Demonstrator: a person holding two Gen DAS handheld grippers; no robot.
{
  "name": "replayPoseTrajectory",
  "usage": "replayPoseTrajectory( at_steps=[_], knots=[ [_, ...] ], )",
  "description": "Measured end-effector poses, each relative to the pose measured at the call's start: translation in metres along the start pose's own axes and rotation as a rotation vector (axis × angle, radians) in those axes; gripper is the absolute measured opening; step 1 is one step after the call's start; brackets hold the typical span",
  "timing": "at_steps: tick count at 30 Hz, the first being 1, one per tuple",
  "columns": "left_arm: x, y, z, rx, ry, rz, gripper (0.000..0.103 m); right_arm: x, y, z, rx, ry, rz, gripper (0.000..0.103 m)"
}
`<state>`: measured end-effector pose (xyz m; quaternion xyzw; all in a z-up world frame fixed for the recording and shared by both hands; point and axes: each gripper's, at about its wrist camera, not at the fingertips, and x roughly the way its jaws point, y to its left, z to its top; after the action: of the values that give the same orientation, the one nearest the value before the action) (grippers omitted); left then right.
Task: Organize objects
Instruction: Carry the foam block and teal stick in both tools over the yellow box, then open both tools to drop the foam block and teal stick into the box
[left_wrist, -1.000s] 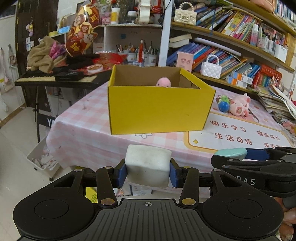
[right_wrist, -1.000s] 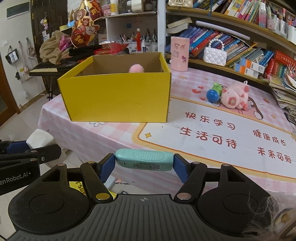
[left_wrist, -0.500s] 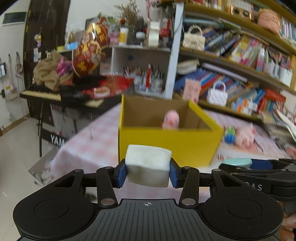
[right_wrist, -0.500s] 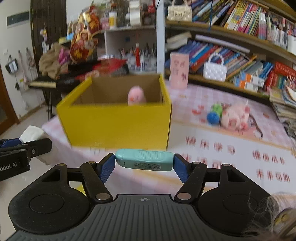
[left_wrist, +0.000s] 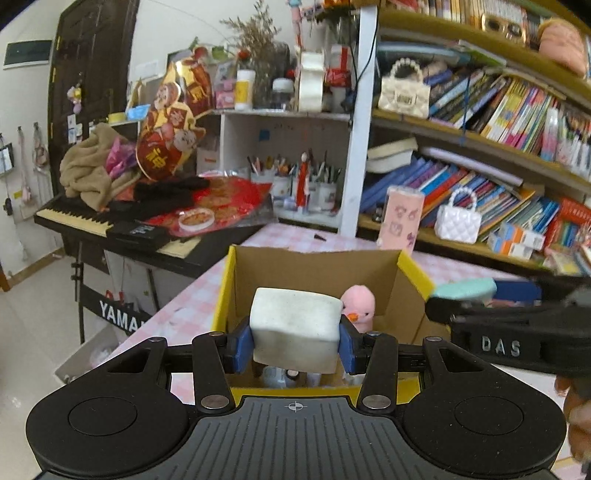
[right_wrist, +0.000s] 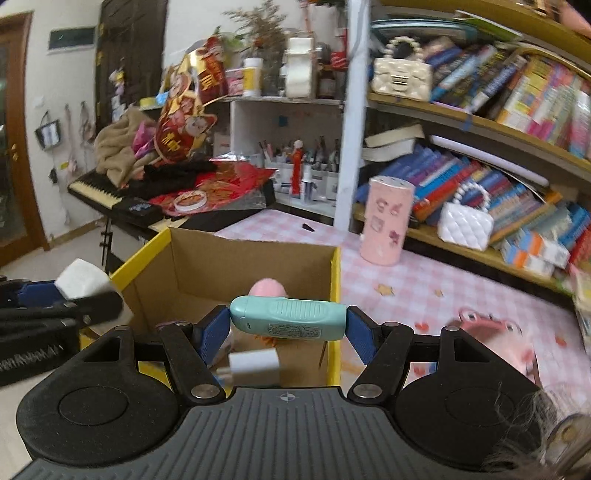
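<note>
My left gripper (left_wrist: 295, 341) is shut on a white foam block (left_wrist: 294, 328) and holds it over the open yellow cardboard box (left_wrist: 410, 271). My right gripper (right_wrist: 288, 325) is shut on a teal plastic device (right_wrist: 288, 318) and holds it over the same box (right_wrist: 334, 280), at its right side. A pink plush chick (left_wrist: 357, 304) sits inside the box, also seen in the right wrist view (right_wrist: 266, 287). A white charger block (right_wrist: 253, 363) lies on the box floor. Each gripper shows at the edge of the other's view.
The box stands on a pink checked tablecloth (right_wrist: 413, 291). A pink cylinder cup (right_wrist: 386, 221) stands behind the box. A pink pig plush (right_wrist: 495, 339) lies to the right. A cluttered keyboard (left_wrist: 92, 218) is at the left; bookshelves (left_wrist: 480, 184) run behind.
Both grippers rose and moved forward from in front of the box to above its opening, still holding the foam block and the teal device.
</note>
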<state>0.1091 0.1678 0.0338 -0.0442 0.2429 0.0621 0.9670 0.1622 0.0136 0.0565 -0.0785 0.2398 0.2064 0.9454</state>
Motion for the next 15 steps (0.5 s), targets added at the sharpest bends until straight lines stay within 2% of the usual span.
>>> replayPoseTrajectory(
  at_steps=[4, 10, 15],
  knots=[
    [0.027, -0.009, -0.001, 0.040, 0.065, 0.046, 0.044, 0.033, -0.006, 0.011, -0.015, 0.047, 0.046, 0.066],
    [0.055, -0.016, -0.009, 0.070, 0.176, 0.058, 0.044, 0.085, -0.002, 0.024, -0.025, 0.184, 0.146, 0.066],
    [0.063, -0.018, -0.009, 0.059, 0.210, 0.084, 0.045, 0.124, 0.007, 0.023, -0.054, 0.336, 0.185, 0.066]
  ],
)
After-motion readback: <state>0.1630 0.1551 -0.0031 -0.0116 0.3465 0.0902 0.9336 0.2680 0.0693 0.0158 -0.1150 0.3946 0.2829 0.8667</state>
